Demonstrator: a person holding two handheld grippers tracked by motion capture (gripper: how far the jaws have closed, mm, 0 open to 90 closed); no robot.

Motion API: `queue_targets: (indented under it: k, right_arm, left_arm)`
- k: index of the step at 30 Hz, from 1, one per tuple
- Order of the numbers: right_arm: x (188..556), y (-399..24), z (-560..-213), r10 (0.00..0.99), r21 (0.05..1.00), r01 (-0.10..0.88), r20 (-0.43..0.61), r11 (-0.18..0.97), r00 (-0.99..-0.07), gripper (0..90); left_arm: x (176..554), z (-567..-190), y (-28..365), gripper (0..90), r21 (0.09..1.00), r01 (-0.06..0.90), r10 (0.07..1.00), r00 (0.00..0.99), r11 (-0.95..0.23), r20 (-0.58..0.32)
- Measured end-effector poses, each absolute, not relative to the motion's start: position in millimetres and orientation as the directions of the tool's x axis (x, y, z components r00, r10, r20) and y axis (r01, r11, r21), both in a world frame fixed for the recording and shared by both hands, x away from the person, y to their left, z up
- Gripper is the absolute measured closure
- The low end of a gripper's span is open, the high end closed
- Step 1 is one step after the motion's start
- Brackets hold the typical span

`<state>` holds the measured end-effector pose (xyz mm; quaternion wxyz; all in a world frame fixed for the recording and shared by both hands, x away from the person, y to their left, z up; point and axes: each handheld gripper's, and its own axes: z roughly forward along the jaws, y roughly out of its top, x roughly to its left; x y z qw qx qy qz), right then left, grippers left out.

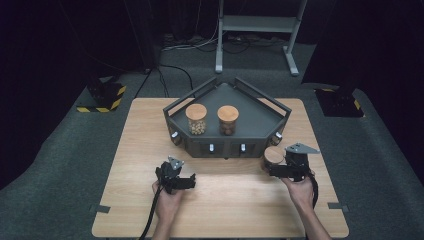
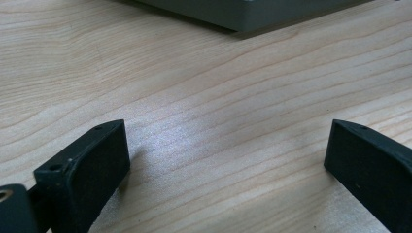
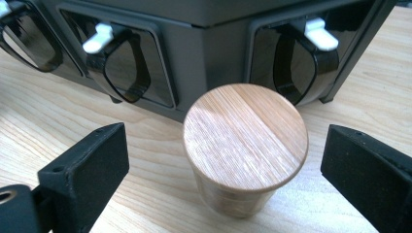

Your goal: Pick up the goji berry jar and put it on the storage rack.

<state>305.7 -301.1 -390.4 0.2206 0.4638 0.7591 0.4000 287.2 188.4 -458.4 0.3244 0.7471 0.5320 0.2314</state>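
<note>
- So the work here looks like getting jars onto the dark grey corner rack at the far side of the wooden table. Two jars with wooden lids already stand on its deck: a left one and a right one, side by side but apart.
- The third jar is down on the table, just in front of the rack's right front corner, near side. In the right gripper view its round wooden lid sits dead centre, upright.
- The right gripper has its jaws wide apart, one on each side of that jar, and neither pad touches it. Nothing is gripped.
- The left gripper is parked over bare table at the near left, jaws also spread, nothing between them, well apart from any jar.
- My read: it's the approach-and-grasp step on jar three.
- Next move probably needs the right jaws to drop lower around the body below the lid, then squeeze evenly.
- After that it needs a lift high enough to clear the rack's rail, then a set-down in the free spot right of the two jars.
</note>
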Motion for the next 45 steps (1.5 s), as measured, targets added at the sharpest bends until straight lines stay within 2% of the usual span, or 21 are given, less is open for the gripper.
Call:
queue_targets:
  k: [22,45]
  right_arm:
    - [318.9,-288.4,-405.1,0.9,0.756,0.59,0.003,0.284,-0.436,5.0]
    - [325.0,-280.0,-412.8,0.91,0.749,0.594,-0.028,0.293,-0.414,11.6]
  left_arm:
    - [287.2,-458.4,188.4,2.5,0.731,0.645,0.945,0.327,-0.224,0.001]
    - [287.2,-458.5,188.4,2.5,0.731,0.645,0.945,0.327,-0.223,0.001]
